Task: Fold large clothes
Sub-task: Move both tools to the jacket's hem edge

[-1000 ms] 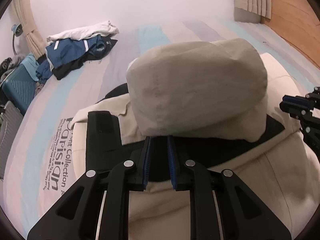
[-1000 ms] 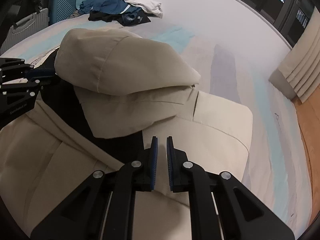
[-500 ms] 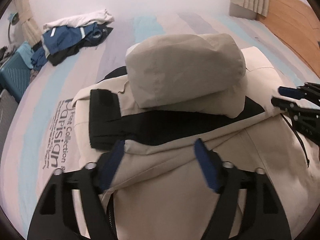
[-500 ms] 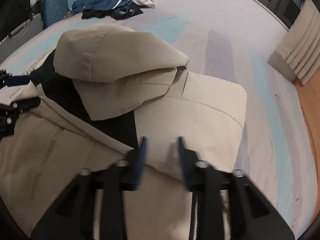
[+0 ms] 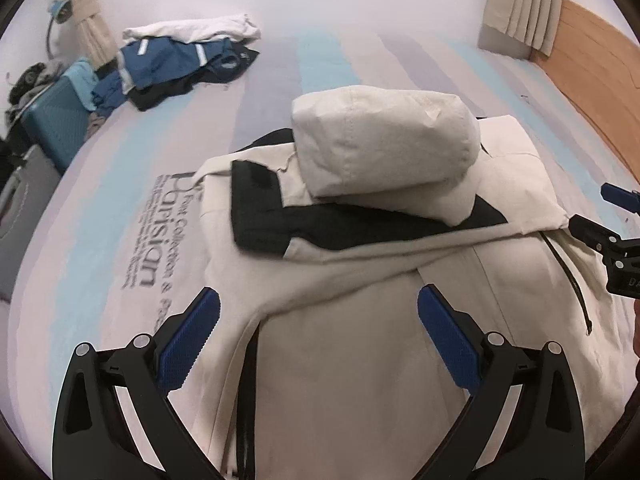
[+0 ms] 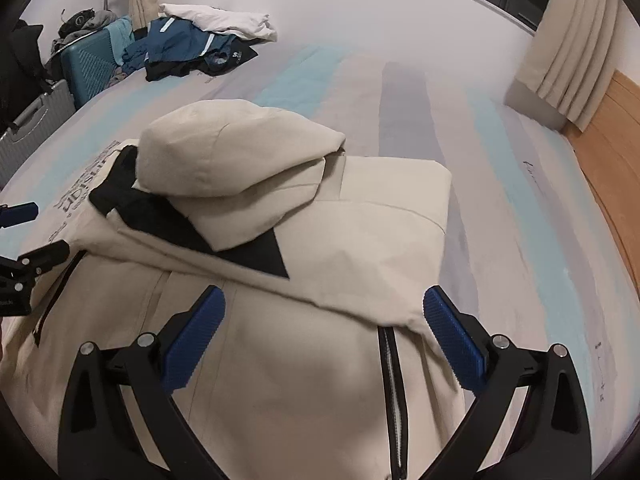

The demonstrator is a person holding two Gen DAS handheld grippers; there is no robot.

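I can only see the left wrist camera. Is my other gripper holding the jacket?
Observer: No. The right gripper hangs over the beige jacket with its fingers opening wide, and no cloth is pinched between them.
Child: What's right under it?
Observer: A zipper with pale teeth runs down the jacket, nearer the right-hand finger in that view.
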